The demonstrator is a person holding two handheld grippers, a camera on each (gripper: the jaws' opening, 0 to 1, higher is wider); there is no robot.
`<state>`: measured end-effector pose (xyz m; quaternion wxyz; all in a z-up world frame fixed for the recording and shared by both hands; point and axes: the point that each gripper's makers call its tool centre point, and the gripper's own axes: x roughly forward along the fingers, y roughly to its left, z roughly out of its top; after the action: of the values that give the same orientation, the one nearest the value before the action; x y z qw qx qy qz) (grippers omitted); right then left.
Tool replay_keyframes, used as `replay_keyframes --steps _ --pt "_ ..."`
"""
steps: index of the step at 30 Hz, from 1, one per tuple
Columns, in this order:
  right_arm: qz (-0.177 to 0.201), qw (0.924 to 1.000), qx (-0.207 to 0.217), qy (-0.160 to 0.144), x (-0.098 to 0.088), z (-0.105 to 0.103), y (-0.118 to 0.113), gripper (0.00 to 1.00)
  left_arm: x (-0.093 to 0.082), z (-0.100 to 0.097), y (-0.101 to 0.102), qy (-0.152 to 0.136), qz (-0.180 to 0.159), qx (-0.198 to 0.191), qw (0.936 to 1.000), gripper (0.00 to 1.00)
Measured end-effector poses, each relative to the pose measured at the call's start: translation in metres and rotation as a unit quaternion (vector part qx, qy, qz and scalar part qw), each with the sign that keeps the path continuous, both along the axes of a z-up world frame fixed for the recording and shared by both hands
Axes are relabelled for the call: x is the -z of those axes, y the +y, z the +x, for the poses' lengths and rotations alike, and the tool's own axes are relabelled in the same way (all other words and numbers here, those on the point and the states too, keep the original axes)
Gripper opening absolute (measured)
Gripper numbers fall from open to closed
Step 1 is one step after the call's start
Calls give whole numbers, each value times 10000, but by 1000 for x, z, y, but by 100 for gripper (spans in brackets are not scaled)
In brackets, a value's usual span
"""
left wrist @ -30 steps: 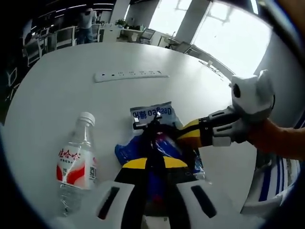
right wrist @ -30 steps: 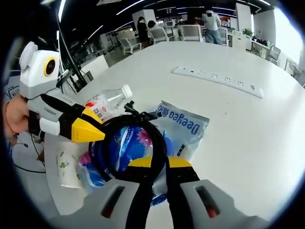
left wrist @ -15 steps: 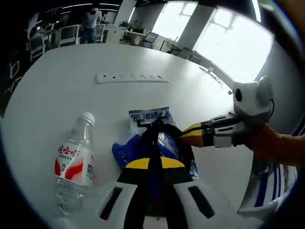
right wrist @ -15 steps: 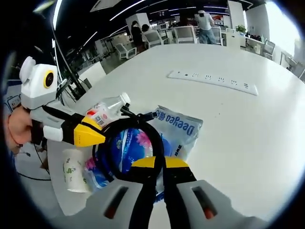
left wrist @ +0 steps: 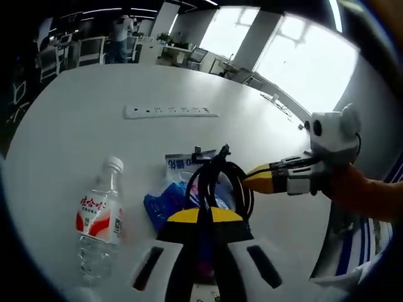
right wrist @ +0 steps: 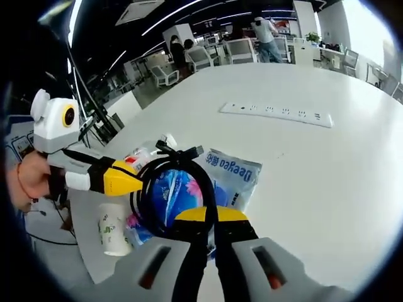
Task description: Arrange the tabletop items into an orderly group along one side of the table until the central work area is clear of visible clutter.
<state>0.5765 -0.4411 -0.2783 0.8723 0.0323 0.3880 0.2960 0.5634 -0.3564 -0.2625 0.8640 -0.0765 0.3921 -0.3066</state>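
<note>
White table [left wrist: 75,119], black cable coil [left wrist: 220,182] pinched in both jaws, above blue packet [right wrist: 173,195]

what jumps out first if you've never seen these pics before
The eye goes first to the coiled black cable, pinched on both sides by the left gripper and the right gripper, above a blue plastic packet on the round white table. Next comes the water bottle lying on its side beside the packet in the left gripper view, and the long white power strip farther across the table.

bright windows [left wrist: 296,56], office chairs [right wrist: 236,50] behind.
</note>
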Motion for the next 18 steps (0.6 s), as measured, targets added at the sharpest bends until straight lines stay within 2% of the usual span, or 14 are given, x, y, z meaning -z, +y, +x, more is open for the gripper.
replay_keyframes --steps 12,18 --pt "91 9999 91 -86 -22 -11 -18 0 -22 -7 -17 -162 -120 86 9998 0" --pt "99 9998 150 -126 -35 -21 -35 0 -36 -15 -36 -255 -183 191 9993 0"
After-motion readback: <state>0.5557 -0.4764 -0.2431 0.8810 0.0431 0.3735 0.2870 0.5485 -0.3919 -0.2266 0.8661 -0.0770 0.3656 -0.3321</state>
